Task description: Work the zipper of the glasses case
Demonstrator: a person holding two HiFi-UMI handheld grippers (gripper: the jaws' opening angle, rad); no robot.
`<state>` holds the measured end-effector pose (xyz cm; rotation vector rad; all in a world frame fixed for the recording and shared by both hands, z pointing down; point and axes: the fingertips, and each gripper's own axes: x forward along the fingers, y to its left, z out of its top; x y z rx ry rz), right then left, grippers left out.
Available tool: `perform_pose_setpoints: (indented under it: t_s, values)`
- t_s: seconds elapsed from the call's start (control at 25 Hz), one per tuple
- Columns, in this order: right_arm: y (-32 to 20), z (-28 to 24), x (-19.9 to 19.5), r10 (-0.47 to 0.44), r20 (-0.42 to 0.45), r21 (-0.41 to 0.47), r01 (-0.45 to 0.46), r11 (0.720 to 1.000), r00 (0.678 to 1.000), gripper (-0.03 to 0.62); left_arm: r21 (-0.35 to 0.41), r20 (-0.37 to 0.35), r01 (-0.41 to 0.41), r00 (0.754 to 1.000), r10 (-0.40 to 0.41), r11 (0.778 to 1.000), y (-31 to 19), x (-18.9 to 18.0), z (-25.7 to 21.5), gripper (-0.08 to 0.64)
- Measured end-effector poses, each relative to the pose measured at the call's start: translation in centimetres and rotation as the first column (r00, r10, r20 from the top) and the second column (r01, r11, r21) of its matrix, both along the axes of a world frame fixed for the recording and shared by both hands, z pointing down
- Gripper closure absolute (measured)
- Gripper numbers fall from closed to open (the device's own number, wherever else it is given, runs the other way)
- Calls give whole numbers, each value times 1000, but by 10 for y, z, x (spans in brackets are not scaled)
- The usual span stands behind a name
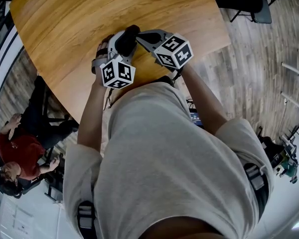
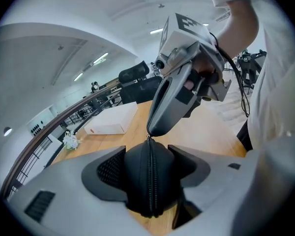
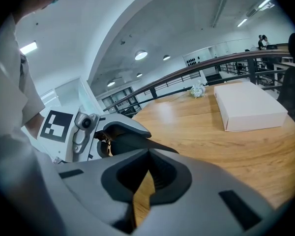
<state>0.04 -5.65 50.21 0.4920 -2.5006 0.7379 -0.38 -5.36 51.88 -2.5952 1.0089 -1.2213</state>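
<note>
The head view, looking down past the person's grey shirt, shows both claws meeting over the near edge of a wooden table (image 1: 65, 14). The left gripper (image 1: 120, 43) holds the black glasses case (image 1: 129, 34) just above centre of the frame, and the right gripper (image 1: 141, 37) touches it from the right. Another person (image 1: 20, 153) sits at lower left. From here the zipper cannot be made out.

The left gripper view gives the detail. The left gripper (image 2: 148, 168) has its jaws clamped on the two sides of the glasses case (image 2: 135, 183), at lower centre. The zipper (image 2: 150, 181) runs straight up the middle, its teeth closed along the part in view. The right gripper (image 2: 150, 131) reaches down from the upper right, and its closed tips pinch the small zipper pull (image 2: 148, 137) at the top end of the case. A white box (image 2: 110, 122) lies further back on the table.

The right gripper view shows the right gripper (image 3: 148, 152) with jaws pressed together. The pull itself is hidden. Just beyond the tips the glasses case (image 3: 132, 142) shows as a dark wedge in the left gripper (image 3: 137, 135). The white box (image 3: 248, 107) sits at the right, and small white flowers (image 3: 197, 90) stand behind it.
</note>
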Motion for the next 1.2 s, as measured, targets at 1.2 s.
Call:
perform_pose_setpoints:
  t_s: [1.2]
  values:
    - [3,-10,-3,-5,39,7,4,1000,999,566,-15,-27,14,1000,-14,1000,-7,6,3,284]
